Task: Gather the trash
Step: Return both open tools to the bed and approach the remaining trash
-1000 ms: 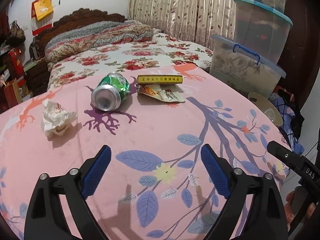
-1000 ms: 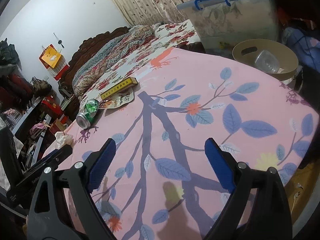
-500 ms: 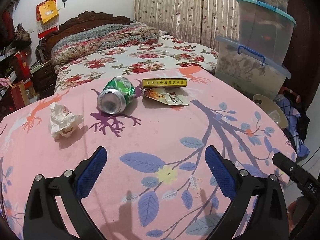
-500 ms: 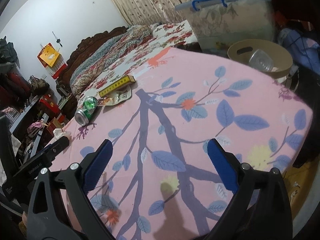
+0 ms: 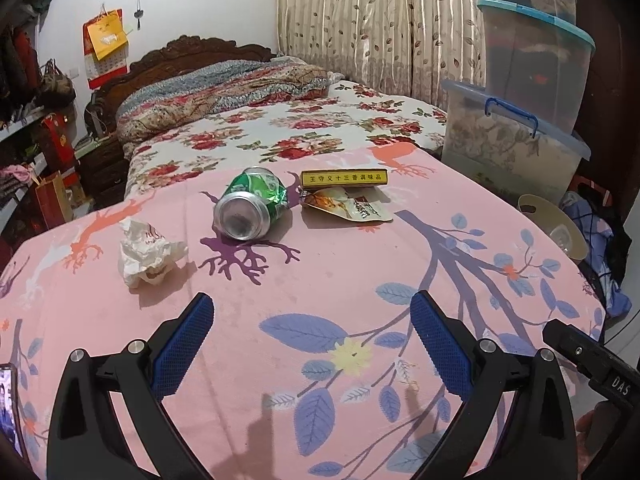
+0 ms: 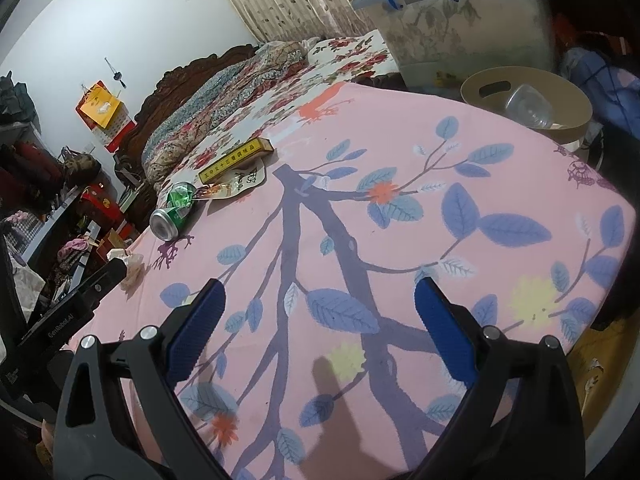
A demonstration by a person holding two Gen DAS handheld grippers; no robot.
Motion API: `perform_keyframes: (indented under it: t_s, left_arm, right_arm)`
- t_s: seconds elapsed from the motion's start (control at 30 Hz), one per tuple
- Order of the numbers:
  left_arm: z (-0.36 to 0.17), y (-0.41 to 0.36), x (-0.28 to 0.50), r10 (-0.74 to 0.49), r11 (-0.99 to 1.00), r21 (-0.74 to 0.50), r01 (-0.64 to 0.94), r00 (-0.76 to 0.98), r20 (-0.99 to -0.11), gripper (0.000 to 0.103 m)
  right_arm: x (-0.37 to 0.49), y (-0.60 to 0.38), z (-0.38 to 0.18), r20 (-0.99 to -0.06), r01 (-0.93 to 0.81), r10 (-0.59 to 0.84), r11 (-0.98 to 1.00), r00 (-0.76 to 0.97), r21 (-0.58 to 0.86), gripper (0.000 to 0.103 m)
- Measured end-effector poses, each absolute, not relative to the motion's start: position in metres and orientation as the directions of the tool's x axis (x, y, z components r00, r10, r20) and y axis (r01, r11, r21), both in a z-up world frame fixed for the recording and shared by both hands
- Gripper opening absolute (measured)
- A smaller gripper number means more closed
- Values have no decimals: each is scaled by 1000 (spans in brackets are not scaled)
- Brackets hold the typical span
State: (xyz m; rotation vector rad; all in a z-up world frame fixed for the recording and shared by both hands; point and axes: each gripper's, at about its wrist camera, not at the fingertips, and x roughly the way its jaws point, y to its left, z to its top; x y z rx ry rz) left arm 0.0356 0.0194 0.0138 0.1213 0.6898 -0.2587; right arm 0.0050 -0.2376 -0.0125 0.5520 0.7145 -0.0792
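We see a pink cloth-covered table (image 5: 328,280) printed with branches and leaves; beside its far right edge stands a tan bin (image 6: 532,100) with a clear plastic piece inside; on the cloth lie a crushed green can (image 5: 250,208), a crumpled white paper wad (image 5: 146,252) well to its left, a flat snack wrapper (image 5: 348,208) just right of the can, and a slim yellow box (image 5: 344,178) touching the wrapper's far edge; our left gripper (image 5: 312,336) and right gripper (image 6: 318,316) hover spread wide, grasping nothing.
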Motion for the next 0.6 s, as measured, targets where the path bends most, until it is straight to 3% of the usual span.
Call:
perform_keyframes:
  t_s: [0.6]
  left_arm:
    - [11, 22, 34, -225, 956, 1, 293, 737, -637, 95]
  right_arm:
    - [5, -234, -8, -616, 235, 96, 870, 782, 434, 95]
